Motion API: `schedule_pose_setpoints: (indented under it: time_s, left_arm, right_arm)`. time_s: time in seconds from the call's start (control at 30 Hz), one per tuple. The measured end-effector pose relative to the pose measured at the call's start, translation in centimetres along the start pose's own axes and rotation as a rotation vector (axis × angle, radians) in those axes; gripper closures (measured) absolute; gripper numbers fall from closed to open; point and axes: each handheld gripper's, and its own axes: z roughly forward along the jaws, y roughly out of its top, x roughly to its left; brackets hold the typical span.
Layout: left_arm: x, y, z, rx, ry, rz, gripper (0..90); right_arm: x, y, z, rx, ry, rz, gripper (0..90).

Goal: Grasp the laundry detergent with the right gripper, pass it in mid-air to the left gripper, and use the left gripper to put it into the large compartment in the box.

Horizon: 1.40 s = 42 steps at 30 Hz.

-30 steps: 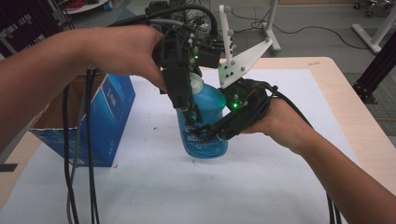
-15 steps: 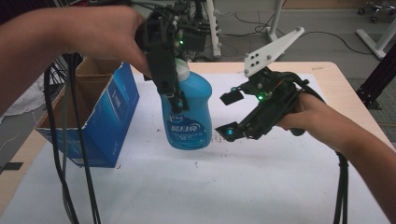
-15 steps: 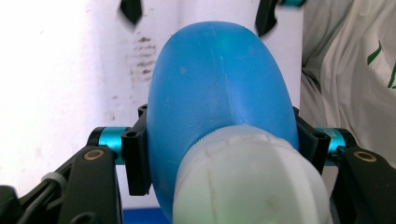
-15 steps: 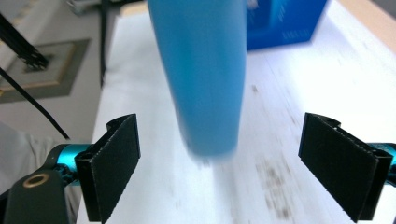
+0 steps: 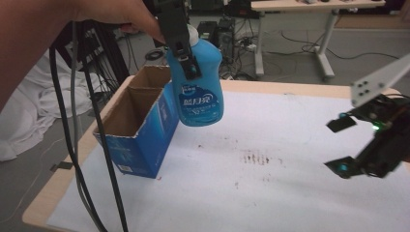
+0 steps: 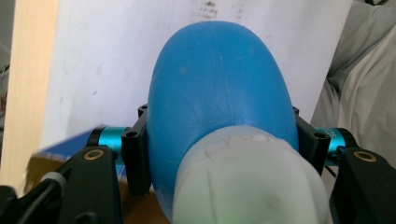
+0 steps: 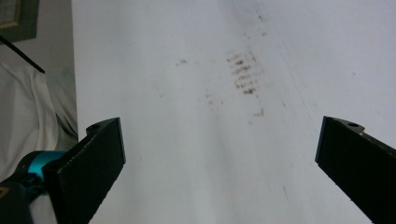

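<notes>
The blue bottle (image 5: 198,82) hangs in the air in the upper middle of the high view, upright with a slight tilt, its white cap (image 5: 192,33) at the top and its printed label facing the camera. It is off the counter (image 5: 270,193), above the right edge of the open cardboard box (image 5: 140,130) and partly in front of it. The left gripper (image 5: 186,53) comes down from the top of the frame, held by the left hand (image 5: 121,14), and is clamped on the bottle's upper body just under the cap; in the left gripper view the two black jaws press against either side of the blue bottle (image 6: 219,93), with the white cap (image 6: 247,182) large in the lower middle of the frame and the white counter sheet behind. The box, blue outside and brown inside, stands on the left part of the counter with its top open and a divider across it. Black cables (image 5: 92,145) trail down the left side of the high view. The right gripper (image 5: 345,145) sits at the right edge of that view, well apart from the bottle, its jaws spread wide with nothing between them; they have just been opening. In the right gripper view the two black jaws stand far apart at the lower left and lower right, over the bare white sheet with a patch of brown stains (image 7: 243,72).
</notes>
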Motion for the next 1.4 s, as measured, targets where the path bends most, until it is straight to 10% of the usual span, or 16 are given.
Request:
schedule_pose_setpoints:
  time_s: [0.37, 0.73, 1.4]
  left_arm:
    - [1.1, -5.3, -4.5, -0.033, 0.027, -0.134, 37.4]
    - [1.2, -10.5, -7.7, -0.068, 0.058, -0.228, 37.4]
    - [3.2, -14.4, -1.9, -0.014, 0.063, -0.247, 37.5]
  right_arm:
    - [-0.6, -0.7, -2.9, 0.118, -0.005, 0.031, 0.7]
    - [-1.3, -0.7, -4.0, 0.124, -0.055, 0.048, 0.8]
    - [-1.5, -1.3, -3.2, 0.129, -0.052, 0.064, 0.8]
